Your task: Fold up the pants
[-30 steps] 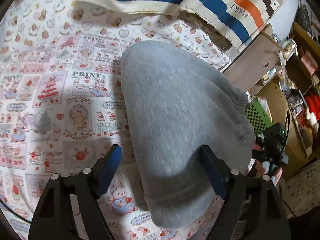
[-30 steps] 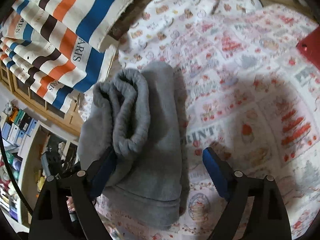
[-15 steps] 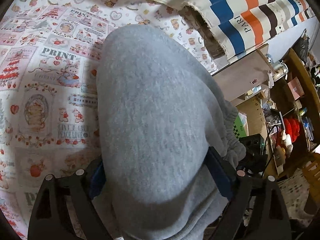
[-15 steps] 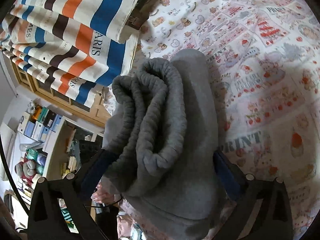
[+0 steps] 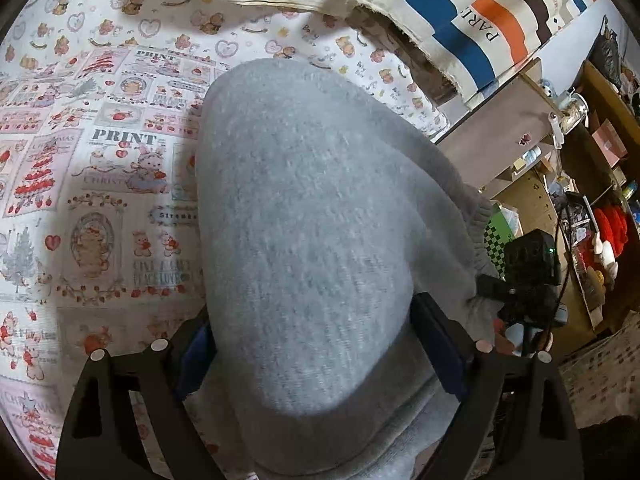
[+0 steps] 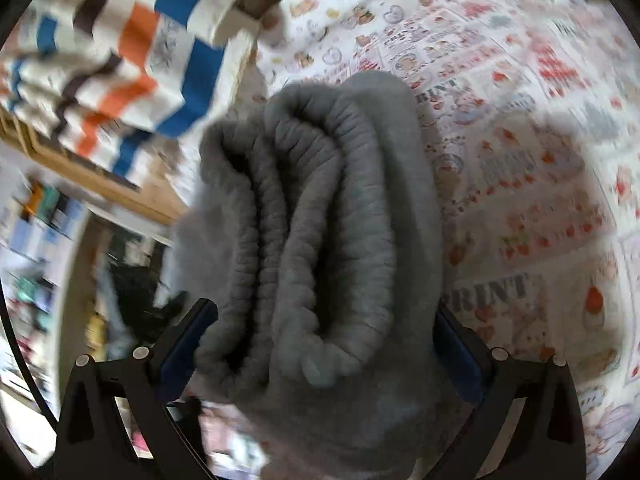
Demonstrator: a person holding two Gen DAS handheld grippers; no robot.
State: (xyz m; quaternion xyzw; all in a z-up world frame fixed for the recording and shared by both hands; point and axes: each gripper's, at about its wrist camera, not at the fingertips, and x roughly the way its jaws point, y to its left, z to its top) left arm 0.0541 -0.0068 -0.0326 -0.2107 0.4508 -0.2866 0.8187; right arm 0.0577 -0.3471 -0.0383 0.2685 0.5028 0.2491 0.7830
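Your left gripper [image 5: 312, 344] straddles the grey pants [image 5: 304, 216], both fingers pressed into the sides of the bundle: closed on the cloth, not gaping. The smooth folded face fills the left wrist view, rounded and bulky.

Your right gripper [image 6: 324, 340] does the same from the other end. Its fingers bracket the ribbed, gathered edges of the pants [image 6: 320, 216], several layers stacked side by side, and it grips them. This view is motion-blurred, so fine detail at the pads is uncertain.

The pants sit at the edge of the bed, on the printed sheet [image 5: 100, 184], near the corner where the striped blanket [image 5: 480, 12] is heaped. Beyond that edge, shelves [image 5: 592, 184] and floor clutter show. Whether the bundle rests on the sheet or is lifted just clear, you cannot tell.

Progress, as a judgement: folding looks essentially done. The pants are a compact, multi-layer packet, with no leg trailing in view. What seems left:
- set the packet down flat on the sheet, away from the bed edge
- release both grips
- perhaps tidy the ribbed layers, which look uneven

Risk: thick layers may spring open on release.
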